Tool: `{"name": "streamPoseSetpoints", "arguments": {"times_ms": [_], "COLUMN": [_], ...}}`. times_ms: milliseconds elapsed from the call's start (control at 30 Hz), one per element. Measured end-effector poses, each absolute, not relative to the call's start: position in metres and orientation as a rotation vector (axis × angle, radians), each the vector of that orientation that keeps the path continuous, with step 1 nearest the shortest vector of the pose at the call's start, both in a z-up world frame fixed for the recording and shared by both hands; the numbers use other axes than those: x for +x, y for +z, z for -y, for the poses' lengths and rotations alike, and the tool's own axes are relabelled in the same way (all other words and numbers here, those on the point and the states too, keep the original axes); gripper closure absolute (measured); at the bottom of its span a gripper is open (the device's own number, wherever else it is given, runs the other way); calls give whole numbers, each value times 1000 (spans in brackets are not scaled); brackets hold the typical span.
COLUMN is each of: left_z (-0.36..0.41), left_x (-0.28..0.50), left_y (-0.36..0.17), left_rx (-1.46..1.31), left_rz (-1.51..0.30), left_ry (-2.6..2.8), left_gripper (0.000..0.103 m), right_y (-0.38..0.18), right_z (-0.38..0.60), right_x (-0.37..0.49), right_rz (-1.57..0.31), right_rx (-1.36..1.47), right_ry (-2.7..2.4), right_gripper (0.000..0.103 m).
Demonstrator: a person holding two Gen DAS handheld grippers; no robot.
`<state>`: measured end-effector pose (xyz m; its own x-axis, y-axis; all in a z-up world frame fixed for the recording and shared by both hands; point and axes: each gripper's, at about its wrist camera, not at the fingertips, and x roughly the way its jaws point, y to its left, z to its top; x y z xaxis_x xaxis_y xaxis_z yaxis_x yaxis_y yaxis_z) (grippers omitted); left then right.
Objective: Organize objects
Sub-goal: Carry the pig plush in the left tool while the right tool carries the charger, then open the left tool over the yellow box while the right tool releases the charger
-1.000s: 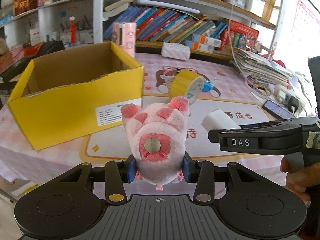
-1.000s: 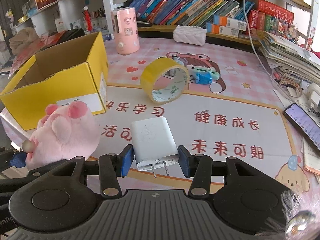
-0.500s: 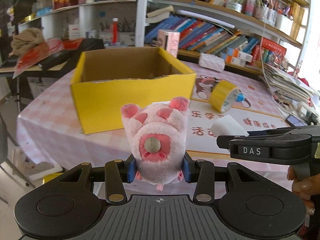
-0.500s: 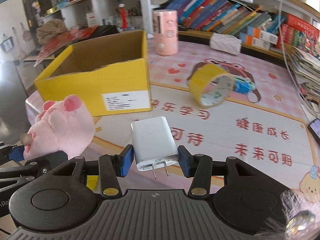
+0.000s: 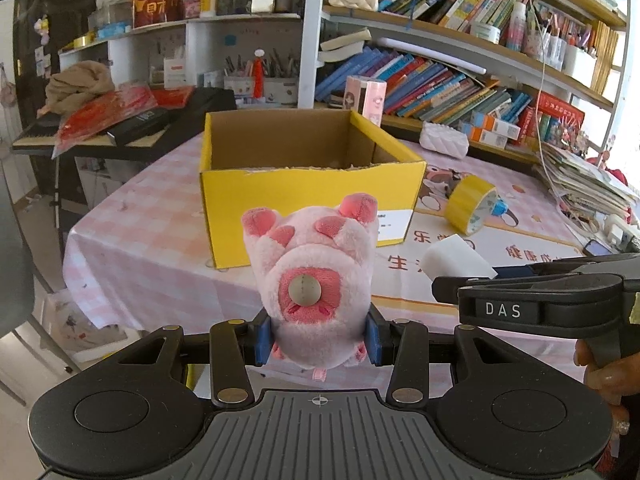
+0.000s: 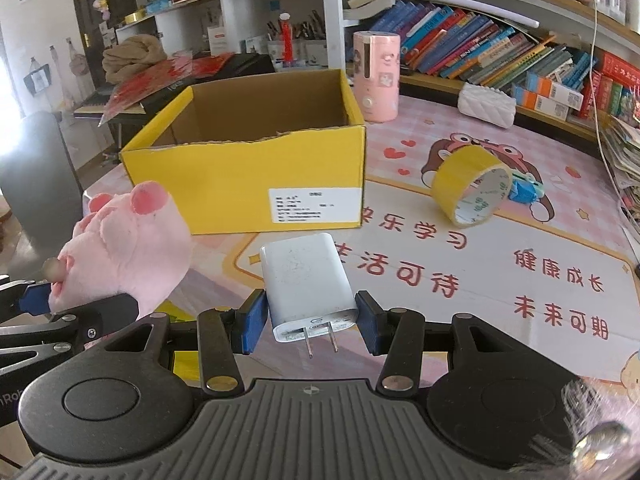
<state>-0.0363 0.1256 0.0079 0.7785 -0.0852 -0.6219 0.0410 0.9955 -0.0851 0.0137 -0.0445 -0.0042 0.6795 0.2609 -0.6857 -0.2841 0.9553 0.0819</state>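
1. Currently the left gripper (image 5: 316, 338) is clamped on a pink plush pig (image 5: 316, 276), gripped low on its body with the feet pointing up and away; the right gripper (image 6: 306, 322) pinches a white USB wall charger (image 6: 306, 280) by its sides, prongs facing the camera.
2. Both items hang in the air short of the yellow cardboard box (image 5: 308, 196), which sits at 12 o'clock in the left view and about 11 o'clock in the right view.
3. To do the drop well, I'd carry each item clear over the torn near wall before loosening the grip, one at a time so the two tools don't knock together; the pig is soft and bulky, so let it go low.
4. Inside the box, the visible brown walls show nothing, though the floor is hidden behind the near wall, so it may not be empty.
5. A yellow tape roll (image 6: 472, 190) lies on the printed table mat (image 6: 500, 264) at 1 o'clock, yet to be collected.
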Motion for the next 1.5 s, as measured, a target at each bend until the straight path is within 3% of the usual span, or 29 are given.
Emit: {"name": "streamPoseSetpoints", "arguments": {"times_ms": [800,1133,1500], "left_z": [-150,-150,-146], "left_x": [-4,51,117], "left_y": [38,46,28], "left_rx": [-88,-82,-77], "left_rz": [-569,-549,-607], "left_ry": [-61,-11,84], "left_gripper": [61,61,61], "right_y": [26,54,42], "right_z": [21,21,13], "right_x": [38,103,179], "right_rz": [-697,-601,-626], "right_rx": [-38,-18,-63], "right_ry": [334,375,465], "right_gripper": [58,58,58]}}
